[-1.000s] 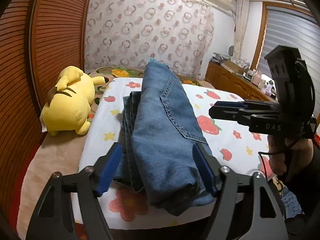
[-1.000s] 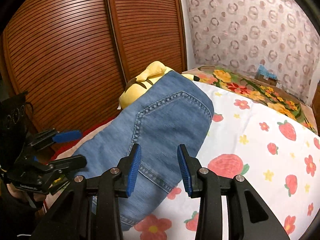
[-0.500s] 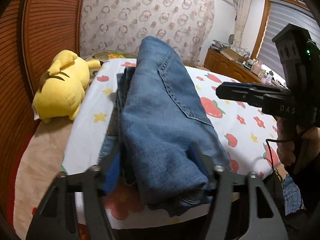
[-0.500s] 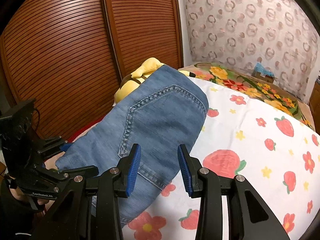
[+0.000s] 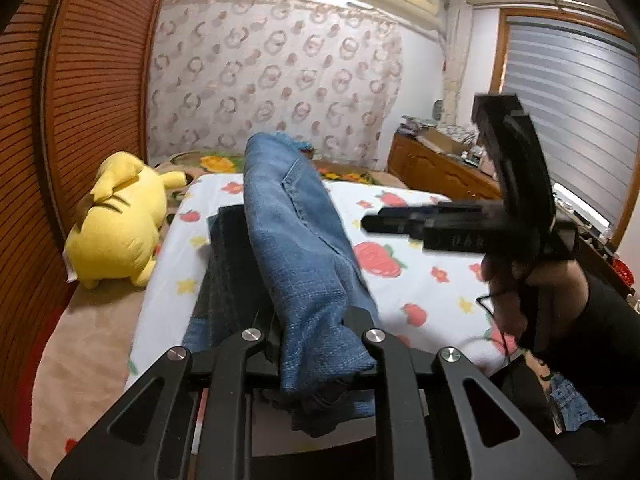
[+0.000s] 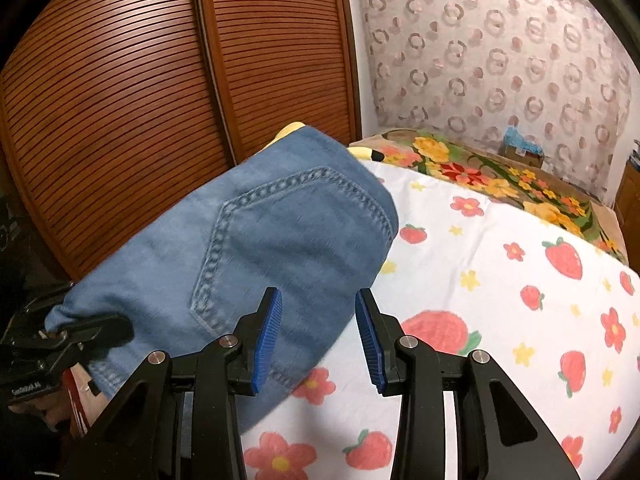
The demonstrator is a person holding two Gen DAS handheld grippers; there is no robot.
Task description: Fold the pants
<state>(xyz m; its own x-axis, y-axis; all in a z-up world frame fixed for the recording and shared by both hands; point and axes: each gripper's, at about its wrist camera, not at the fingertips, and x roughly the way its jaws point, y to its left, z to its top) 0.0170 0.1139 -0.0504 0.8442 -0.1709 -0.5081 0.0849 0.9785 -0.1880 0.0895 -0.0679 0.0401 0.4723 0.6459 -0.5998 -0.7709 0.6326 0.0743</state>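
— What do my grippers look like?
— My left gripper [image 5: 316, 320] is matte black, linkage arms pinned by silver screws. My right gripper [image 6: 318, 334] matches, with ribbed blue pads [image 6: 267, 338].
— And the hand [image 5: 506, 292]?
— Bare skin, black sleeve [image 5: 600, 320], thin black cable.

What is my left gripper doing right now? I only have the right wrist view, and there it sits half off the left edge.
Observer: In the left wrist view the left gripper is shut on the near end of the jeans, with the denim bunched between its fingers.
Operator: Is the whole bundle off the bed?
Observer: No. A darker fold of the jeans lies flat on the strawberry sheet, just left of the raised part.
Operator: Anything close on that side?
Observer: A yellow plush toy lies further left, apart from the jeans.
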